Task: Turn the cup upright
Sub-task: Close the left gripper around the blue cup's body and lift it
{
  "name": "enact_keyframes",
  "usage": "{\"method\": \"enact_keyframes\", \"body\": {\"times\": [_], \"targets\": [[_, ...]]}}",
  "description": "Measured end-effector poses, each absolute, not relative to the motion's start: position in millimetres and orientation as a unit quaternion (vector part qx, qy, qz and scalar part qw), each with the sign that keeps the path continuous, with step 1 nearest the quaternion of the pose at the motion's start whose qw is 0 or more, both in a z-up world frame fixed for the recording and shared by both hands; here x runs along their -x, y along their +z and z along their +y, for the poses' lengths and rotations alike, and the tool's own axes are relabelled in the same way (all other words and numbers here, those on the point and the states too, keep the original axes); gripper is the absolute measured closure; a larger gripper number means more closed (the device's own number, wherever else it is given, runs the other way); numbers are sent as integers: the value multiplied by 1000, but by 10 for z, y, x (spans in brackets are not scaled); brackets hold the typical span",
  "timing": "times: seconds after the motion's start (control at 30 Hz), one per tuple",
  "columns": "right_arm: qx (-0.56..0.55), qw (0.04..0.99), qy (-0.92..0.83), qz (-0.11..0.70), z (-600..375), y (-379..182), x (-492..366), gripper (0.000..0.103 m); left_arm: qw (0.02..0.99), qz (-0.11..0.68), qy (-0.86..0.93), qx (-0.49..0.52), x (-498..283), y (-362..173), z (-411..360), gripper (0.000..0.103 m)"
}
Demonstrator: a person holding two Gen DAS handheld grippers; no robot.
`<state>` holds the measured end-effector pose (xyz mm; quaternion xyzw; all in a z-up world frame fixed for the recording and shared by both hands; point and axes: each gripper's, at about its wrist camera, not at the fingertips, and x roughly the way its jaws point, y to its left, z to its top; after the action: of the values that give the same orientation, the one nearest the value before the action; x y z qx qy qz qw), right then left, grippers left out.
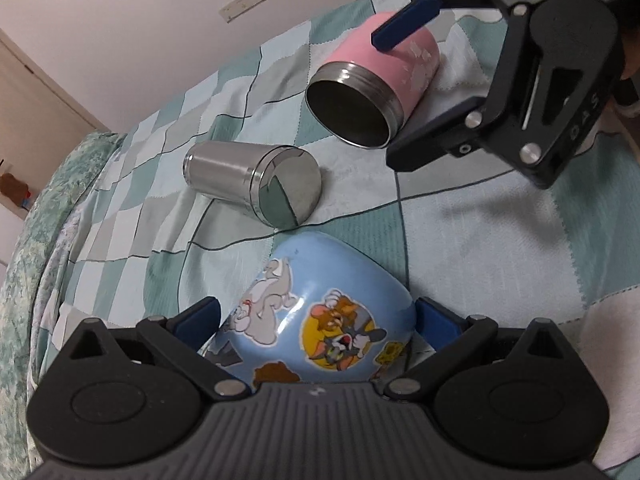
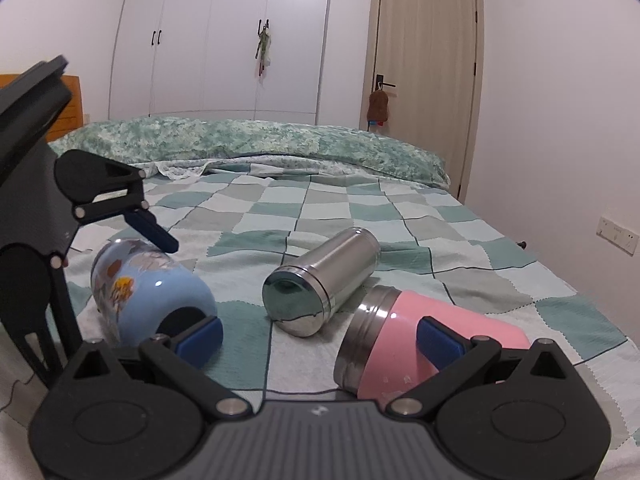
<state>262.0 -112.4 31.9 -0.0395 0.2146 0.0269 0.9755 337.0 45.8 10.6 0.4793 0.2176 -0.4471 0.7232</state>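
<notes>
The pale blue ceramic cup with cartoon cat-and-mouse stickers lies on its side on the bed's green, grey and white checked quilt, and we see it sitting between the 2 blue-padded fingers of the left gripper, whose jaws are spread to either side of it; whether the pads actually touch the cup we cannot tell. In the right wrist view the same blue cup lies with its dark opening facing the camera, and the left gripper straddles it from the left, 1 finger above the cup and 1 in front of it. Beside it, in the middle of the quilt, rests a plain stainless steel cylindrical tumbler, also on its side, apart from the other 2 vessels. Further on lies a pink cup with a steel threaded rim, tipped over with its open mouth showing. The right gripper has its jaws open wide around this pink cup, 1 blue finger over the pink body and the other low beside the rim. From the right wrist, 1 blue pad overlaps the pink cup. A mottled green pillow lies at the head of the bed.
</notes>
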Motion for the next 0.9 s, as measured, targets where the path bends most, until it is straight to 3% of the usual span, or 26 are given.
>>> {"method": "enact_keyframes", "body": {"times": [0.17, 0.9], "targets": [[43, 976, 24, 213, -1097, 308, -2628, 0, 709, 205, -444, -508, -3443, -70, 374, 0], [13, 979, 50, 197, -1227, 414, -2495, 0, 718, 228, -414, -511, -3136, 91, 337, 9]]}}
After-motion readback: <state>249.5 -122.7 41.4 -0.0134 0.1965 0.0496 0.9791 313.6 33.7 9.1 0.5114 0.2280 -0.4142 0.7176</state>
